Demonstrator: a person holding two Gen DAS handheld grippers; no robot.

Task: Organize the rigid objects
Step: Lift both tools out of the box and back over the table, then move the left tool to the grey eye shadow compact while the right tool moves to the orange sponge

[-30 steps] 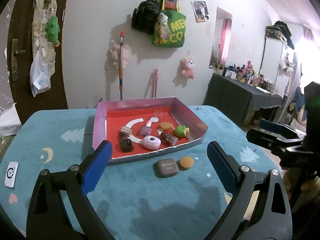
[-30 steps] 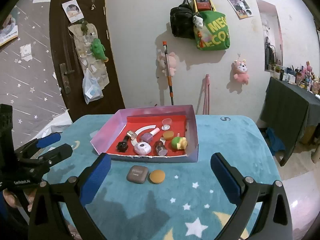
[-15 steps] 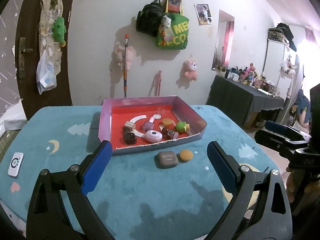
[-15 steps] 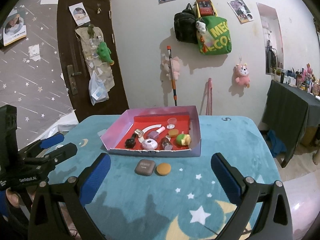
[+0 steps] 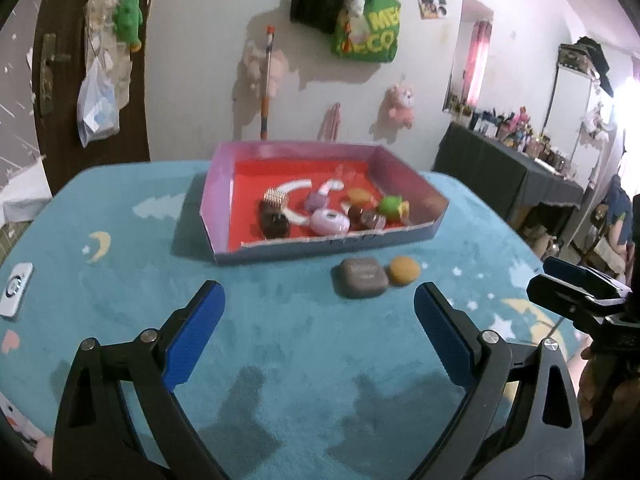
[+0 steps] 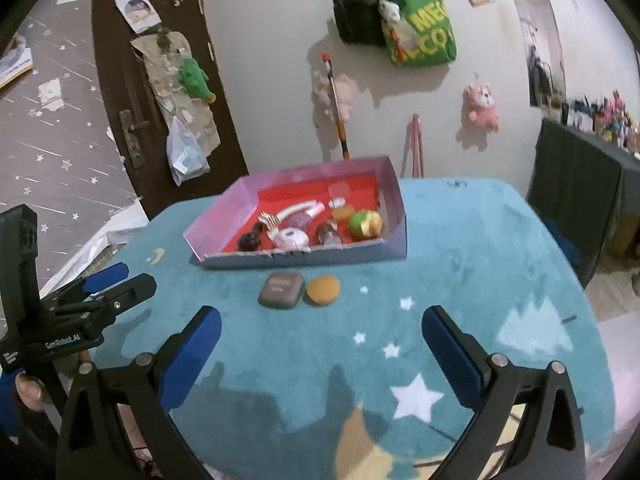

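Lying on the tabletop [image 6: 460,248] just before the box [image 6: 394,190], the grey case [image 6: 281,290] and orange disc [image 6: 323,289] sit ahead between the wide-open right hand-held gripper [image 6: 320,354], nearer than the equally wide left hand-held gripper [image 5: 319,332].

Grey case [image 5: 363,279] touching orange disc [image 5: 405,270]

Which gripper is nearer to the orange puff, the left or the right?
Hard to tell; perhaps the right. The orange puff lies ahead of the right gripper, about centred. For the left gripper, it lies ahead and right. Both are open.
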